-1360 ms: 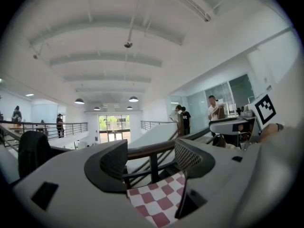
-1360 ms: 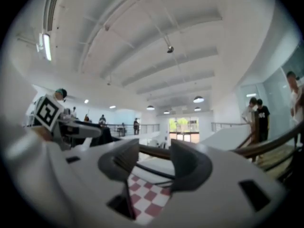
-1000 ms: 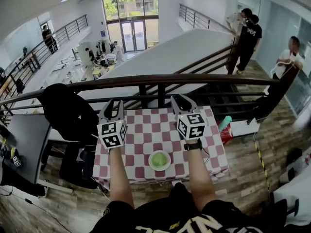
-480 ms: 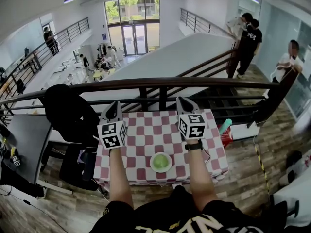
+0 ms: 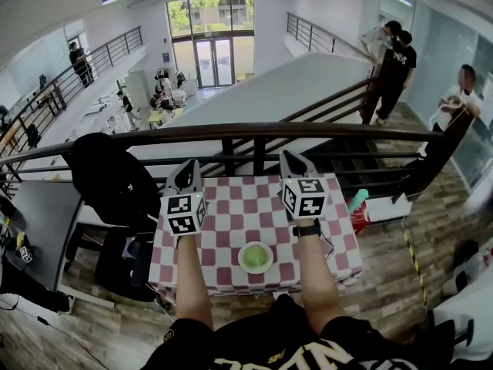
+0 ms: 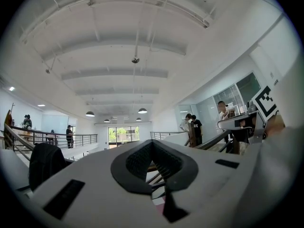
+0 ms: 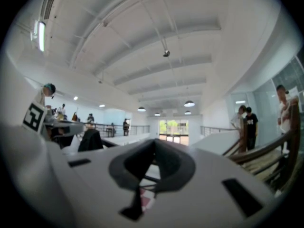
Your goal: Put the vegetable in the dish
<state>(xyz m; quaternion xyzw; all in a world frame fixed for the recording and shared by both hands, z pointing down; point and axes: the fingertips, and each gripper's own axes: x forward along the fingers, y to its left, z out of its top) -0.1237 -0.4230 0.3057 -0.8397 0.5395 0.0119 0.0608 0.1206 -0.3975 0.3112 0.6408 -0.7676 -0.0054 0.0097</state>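
A round green dish [image 5: 255, 257] sits near the front edge of the red-and-white checked table [image 5: 245, 205], with something pale green inside it; I cannot tell what it is. My left gripper [image 5: 189, 169] is held level over the table's left side, behind and left of the dish, shut with nothing in it. My right gripper [image 5: 290, 160] is held level over the right side, also shut and empty. In the left gripper view the left gripper [image 6: 153, 144] has its jaws closed together, pointing out over the hall. The right gripper [image 7: 154, 145] looks the same in the right gripper view.
A dark handrail [image 5: 254, 132] runs just behind the table. A black chair draped with a dark jacket [image 5: 108, 179] stands at the left. A teal cylinder [image 5: 356, 199] sticks up at the table's right edge. People [image 5: 394, 60] stand by the stairs at the far right.
Both grippers' jaws stood apart a second ago and are now closed, with nothing between them. The left gripper has edged slightly to the right.
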